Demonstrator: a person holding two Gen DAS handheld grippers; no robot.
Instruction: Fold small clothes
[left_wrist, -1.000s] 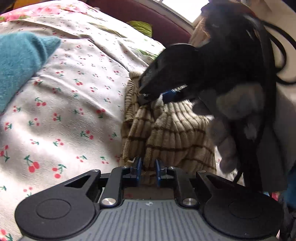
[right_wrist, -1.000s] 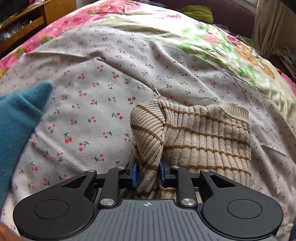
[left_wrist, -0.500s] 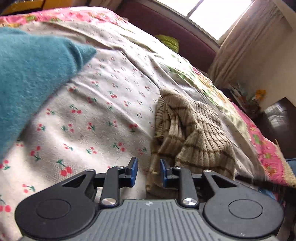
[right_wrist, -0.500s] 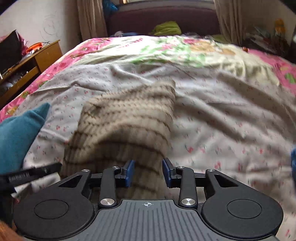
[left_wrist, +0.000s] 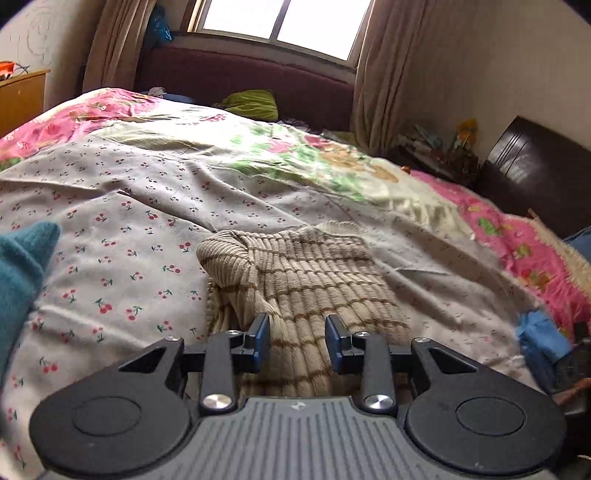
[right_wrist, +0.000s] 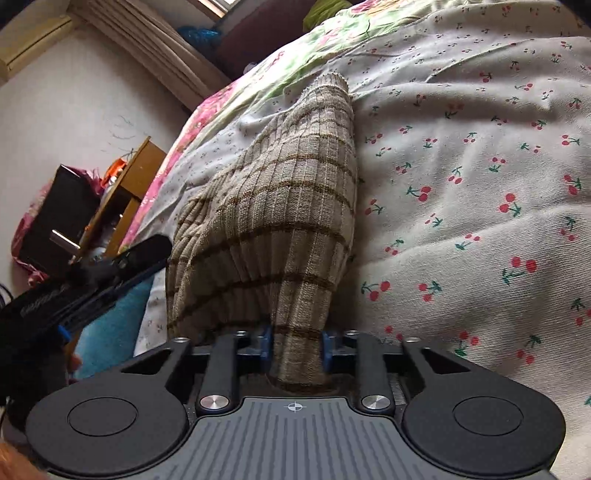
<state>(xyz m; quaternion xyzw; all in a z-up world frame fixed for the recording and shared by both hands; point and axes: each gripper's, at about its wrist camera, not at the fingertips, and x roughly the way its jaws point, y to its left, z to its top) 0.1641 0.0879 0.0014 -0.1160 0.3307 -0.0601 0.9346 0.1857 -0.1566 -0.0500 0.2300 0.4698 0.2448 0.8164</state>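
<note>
A small beige ribbed knit garment with brown stripes (left_wrist: 295, 269) lies bunched on the cherry-print bedsheet (left_wrist: 122, 236). My left gripper (left_wrist: 297, 343) is open above its near edge, holding nothing. In the right wrist view the garment (right_wrist: 280, 206) runs from the bed down between the blue pads of my right gripper (right_wrist: 295, 350). The jaws stand part open with the cloth filling the gap, and the view is tilted. The left gripper (right_wrist: 85, 280) shows at that view's left edge.
A teal knit garment (left_wrist: 18, 280) lies at the left on the sheet. A floral quilt (left_wrist: 295, 151) covers the far half of the bed. A dark headboard (left_wrist: 240, 77), a window and curtains stand behind, a wooden cabinet (right_wrist: 122, 192) at the left, blue cloth (left_wrist: 539, 336) at the right.
My left gripper let go of the striped garment, opened and pulled back. My right gripper opened wider, dropped low and rolled sideways, with the garment's end between its pads.
</note>
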